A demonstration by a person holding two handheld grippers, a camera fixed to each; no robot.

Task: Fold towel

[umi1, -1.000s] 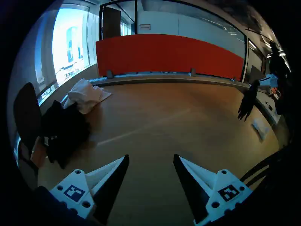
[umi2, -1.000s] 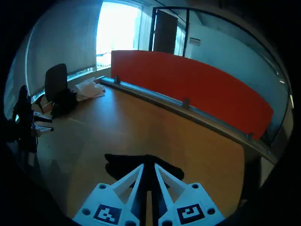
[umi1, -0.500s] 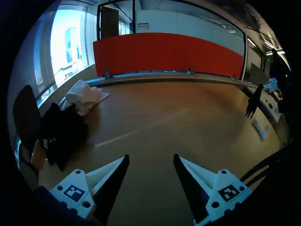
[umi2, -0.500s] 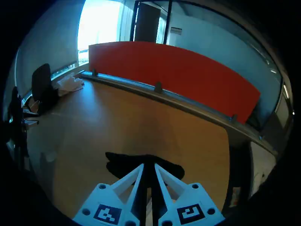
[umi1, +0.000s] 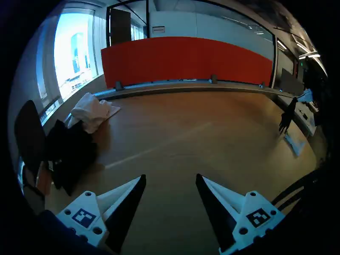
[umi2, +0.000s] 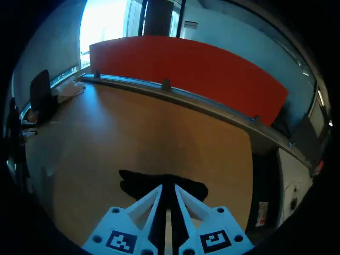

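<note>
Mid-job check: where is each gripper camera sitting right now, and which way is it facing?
Left gripper view: rides the left gripper, low over the wooden table, facing the red partition; its open fingers show at the bottom.
Right gripper view: rides the right gripper, raised higher, looking down across the table toward the partition; its fingers pinch a black cloth.
Shared: table, partition, and the white towel heap by the window.
</note>
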